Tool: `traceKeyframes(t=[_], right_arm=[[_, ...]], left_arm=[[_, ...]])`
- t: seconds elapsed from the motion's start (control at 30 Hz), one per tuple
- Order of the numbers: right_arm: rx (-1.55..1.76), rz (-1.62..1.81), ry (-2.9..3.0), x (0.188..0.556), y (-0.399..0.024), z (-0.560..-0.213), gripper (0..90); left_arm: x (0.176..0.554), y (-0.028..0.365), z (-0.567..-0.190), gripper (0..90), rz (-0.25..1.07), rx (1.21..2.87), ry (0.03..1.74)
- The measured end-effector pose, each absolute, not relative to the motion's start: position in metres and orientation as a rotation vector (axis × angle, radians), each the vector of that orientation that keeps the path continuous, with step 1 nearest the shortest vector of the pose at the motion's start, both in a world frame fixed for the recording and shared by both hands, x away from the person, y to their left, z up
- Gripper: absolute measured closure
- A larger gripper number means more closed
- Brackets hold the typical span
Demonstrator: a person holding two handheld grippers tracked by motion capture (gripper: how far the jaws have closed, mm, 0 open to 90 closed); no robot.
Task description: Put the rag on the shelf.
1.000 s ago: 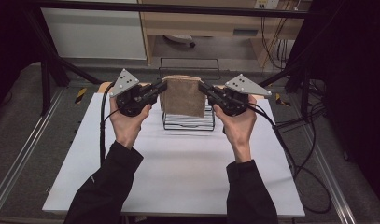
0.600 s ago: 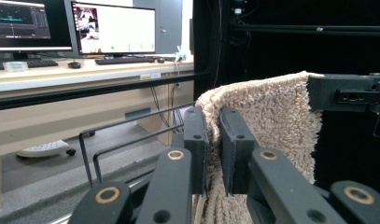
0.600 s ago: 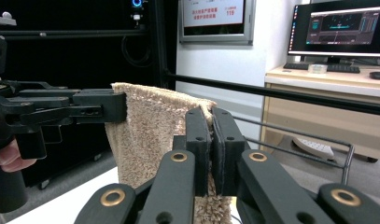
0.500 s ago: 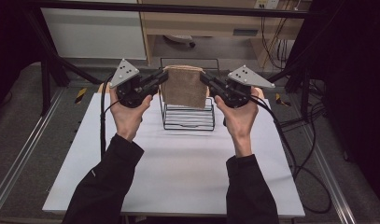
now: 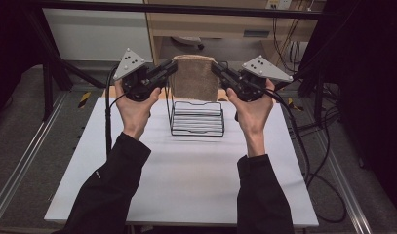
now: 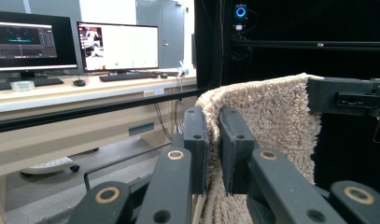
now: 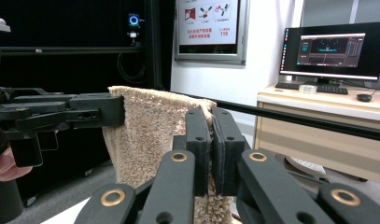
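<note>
A beige fluffy towel (image 5: 194, 78) hangs folded in the air above a black wire rack (image 5: 196, 118) on the white table (image 5: 186, 180). My left gripper (image 5: 170, 69) is shut on the towel's upper left corner, and my right gripper (image 5: 216, 68) is shut on its upper right corner. In the left gripper view the jaws pinch the towel (image 6: 267, 121) edge at the gripper (image 6: 214, 140), with the other gripper's jaw across at the right. In the right gripper view the towel (image 7: 150, 135) hangs beyond the shut gripper (image 7: 211, 140).
The rack stands at the far middle of the table. Black frame posts and cables (image 5: 303, 141) run along the right side. A desk with monitors (image 6: 117, 46) and a keyboard lies beyond the table. A low shelf unit (image 5: 220, 24) stands behind the rack.
Both hands have risen, lifting the towel from the rack's top to clear above it. The grip on both corners is unchanged.
</note>
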State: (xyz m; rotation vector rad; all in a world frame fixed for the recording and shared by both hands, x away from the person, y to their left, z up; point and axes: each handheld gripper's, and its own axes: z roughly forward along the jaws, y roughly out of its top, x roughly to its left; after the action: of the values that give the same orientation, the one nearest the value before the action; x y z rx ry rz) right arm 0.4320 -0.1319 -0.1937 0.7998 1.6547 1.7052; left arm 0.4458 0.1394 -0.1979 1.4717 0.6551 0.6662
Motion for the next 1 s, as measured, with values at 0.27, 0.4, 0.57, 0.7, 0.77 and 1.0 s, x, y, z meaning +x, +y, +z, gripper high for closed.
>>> traceKeyframes(t=[0.27, 0.4, 0.57, 0.7, 0.77, 1.0], right_arm=[[0.793, 1.710, 1.636, 0.439, -0.133, -0.187, 86.9], [0.785, 1.710, 1.629, 0.443, -0.134, -0.182, 86.9], [0.779, 1.704, 1.625, 0.449, -0.134, -0.181, 86.9], [0.780, 1.712, 1.621, 0.454, -0.134, -0.179, 86.9], [0.780, 1.707, 1.622, 0.457, -0.134, -0.179, 86.9], [0.781, 1.706, 1.613, 0.466, -0.134, -0.174, 86.8]], left_arm=[[0.452, 0.137, -0.190, 81.8, 0.674, 1.467, 0.650], [0.455, 0.136, -0.186, 81.8, 0.670, 1.460, 0.656], [0.459, 0.135, -0.183, 81.8, 0.687, 1.467, 0.662], [0.464, 0.135, -0.181, 81.8, 0.683, 1.464, 0.668], [0.466, 0.135, -0.180, 81.8, 0.685, 1.463, 0.671], [0.473, 0.133, -0.175, 81.7, 0.691, 1.466, 0.668]])
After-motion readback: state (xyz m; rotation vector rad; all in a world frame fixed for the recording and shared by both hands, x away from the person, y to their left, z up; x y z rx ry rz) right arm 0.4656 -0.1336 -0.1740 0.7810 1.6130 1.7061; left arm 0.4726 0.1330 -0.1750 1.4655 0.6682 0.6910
